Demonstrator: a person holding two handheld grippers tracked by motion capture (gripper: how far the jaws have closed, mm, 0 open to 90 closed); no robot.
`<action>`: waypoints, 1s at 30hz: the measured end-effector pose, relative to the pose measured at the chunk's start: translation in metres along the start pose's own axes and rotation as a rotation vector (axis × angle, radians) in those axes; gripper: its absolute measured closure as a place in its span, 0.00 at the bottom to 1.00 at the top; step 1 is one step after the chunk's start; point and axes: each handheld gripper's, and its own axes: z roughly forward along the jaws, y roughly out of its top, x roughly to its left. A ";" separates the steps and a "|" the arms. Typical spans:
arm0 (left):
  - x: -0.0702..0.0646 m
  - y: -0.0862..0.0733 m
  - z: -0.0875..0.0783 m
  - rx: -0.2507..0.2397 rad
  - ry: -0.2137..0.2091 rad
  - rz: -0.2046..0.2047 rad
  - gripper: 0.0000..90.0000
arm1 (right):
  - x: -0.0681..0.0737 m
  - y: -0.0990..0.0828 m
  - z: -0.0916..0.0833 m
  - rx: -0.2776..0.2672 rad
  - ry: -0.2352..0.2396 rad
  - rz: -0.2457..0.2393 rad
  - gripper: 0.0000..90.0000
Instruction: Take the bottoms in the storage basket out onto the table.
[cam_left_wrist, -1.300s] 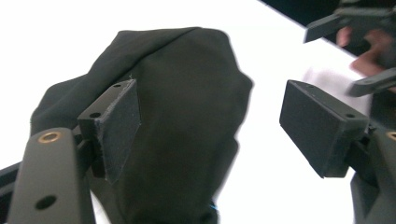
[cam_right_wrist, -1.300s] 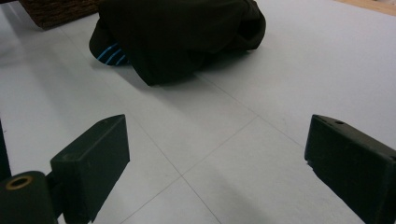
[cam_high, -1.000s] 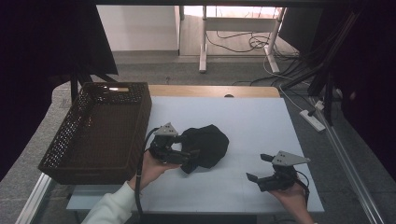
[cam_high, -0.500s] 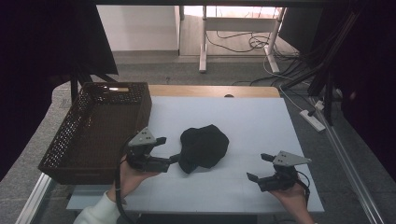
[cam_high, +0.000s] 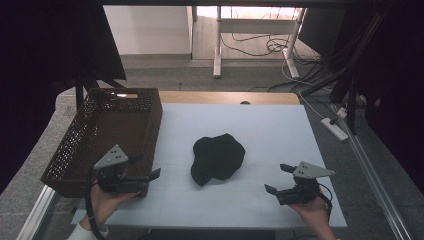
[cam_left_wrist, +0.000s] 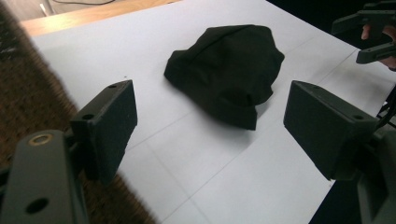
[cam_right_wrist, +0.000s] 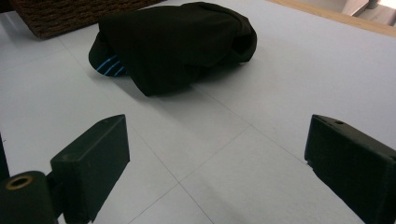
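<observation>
Left gripper (cam_high: 145, 177) sits at the near left of the white table (cam_high: 280, 130), right by the front corner of the wicker basket (cam_high: 107, 132), and its jaws have just been opening: they stand well apart now, nothing between the pads, nothing touched. In the left gripper view the two black pads (cam_left_wrist: 114, 123) frame bare table, with the black cloth (cam_left_wrist: 226, 67) lying clear beyond them and the basket's brown weave blurred along the left edge.

Over at the near right, the right gripper (cam_high: 280, 179) hovers low in the person's hand (cam_high: 312, 210), jaws spread wide and empty. Its own view looks along the table between both pads (cam_right_wrist: 95, 158) at the cloth (cam_right_wrist: 177, 42), which is near but apart from them; a bit of blue-striped lining peeks out at the cloth's lower left edge.

The black cloth (cam_high: 217, 157) is bunched in a soft heap at mid-table, between the two grippers and touching neither. Open white surface all round it, nothing in the way on either side.

Further left and back, the basket stands along the table's left edge, just beside the cloth's side of the table but not touching it. What lies inside cannot be made out beyond a pale glint at its far rim.
</observation>
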 end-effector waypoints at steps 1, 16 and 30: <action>0.002 -0.003 -0.002 -0.001 0.005 -0.006 0.20 | 0.000 0.000 0.000 0.000 0.001 0.002 0.07; 0.017 -0.024 -0.013 0.016 0.036 -0.049 0.20 | -0.001 0.000 -0.001 -0.006 -0.004 0.002 0.07; 0.017 -0.024 -0.012 0.013 0.026 -0.052 0.19 | -0.001 0.000 0.000 -0.004 -0.005 -0.001 0.07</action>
